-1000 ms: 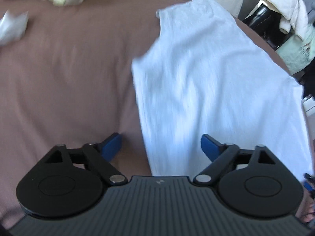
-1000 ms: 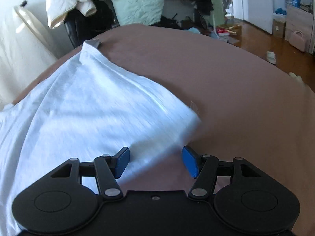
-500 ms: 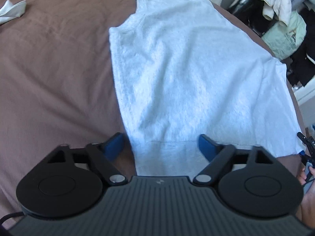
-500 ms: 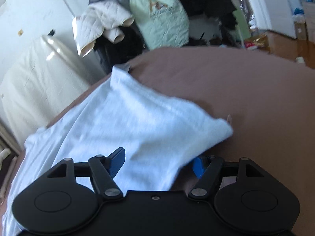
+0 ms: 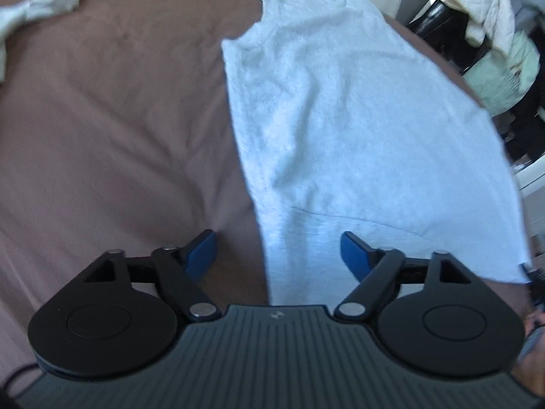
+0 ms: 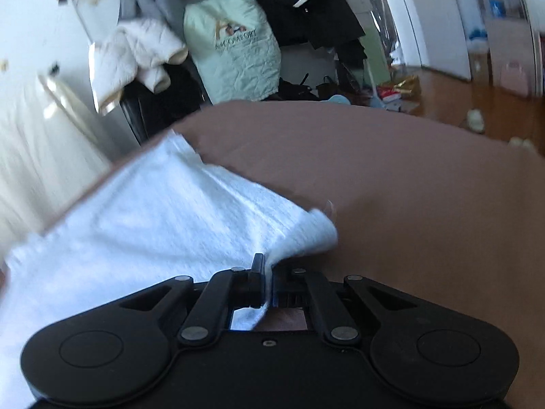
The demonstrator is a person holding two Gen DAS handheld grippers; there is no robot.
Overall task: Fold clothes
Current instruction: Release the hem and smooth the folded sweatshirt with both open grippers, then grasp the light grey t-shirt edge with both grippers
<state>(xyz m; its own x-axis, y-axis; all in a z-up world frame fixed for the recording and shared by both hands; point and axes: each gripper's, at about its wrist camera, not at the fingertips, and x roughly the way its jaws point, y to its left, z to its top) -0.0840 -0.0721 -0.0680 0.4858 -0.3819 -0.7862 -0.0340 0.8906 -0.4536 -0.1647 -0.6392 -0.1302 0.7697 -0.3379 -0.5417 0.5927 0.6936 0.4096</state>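
Note:
A white sleeveless shirt (image 5: 340, 119) lies spread on the brown bed cover (image 5: 112, 119). My left gripper (image 5: 277, 252) is open, hovering over the shirt's near hem, its blue pads straddling the shirt's left edge. In the right wrist view the same shirt (image 6: 153, 225) lies to the left, and my right gripper (image 6: 267, 283) is shut on its near right corner, the cloth pinched between the jaws and bunched just ahead of them.
Crumpled pale clothes (image 5: 37, 3) lie at the bed's far left. Beyond the bed's far edge stand a dark chair with a white quilted jacket (image 6: 136, 54), a pale green bag (image 6: 238, 58) and clutter on a wooden floor (image 6: 477, 99).
My right gripper has closed on the shirt's corner; it was open half a second ago. The left gripper stayed open and shifted slightly over the hem.

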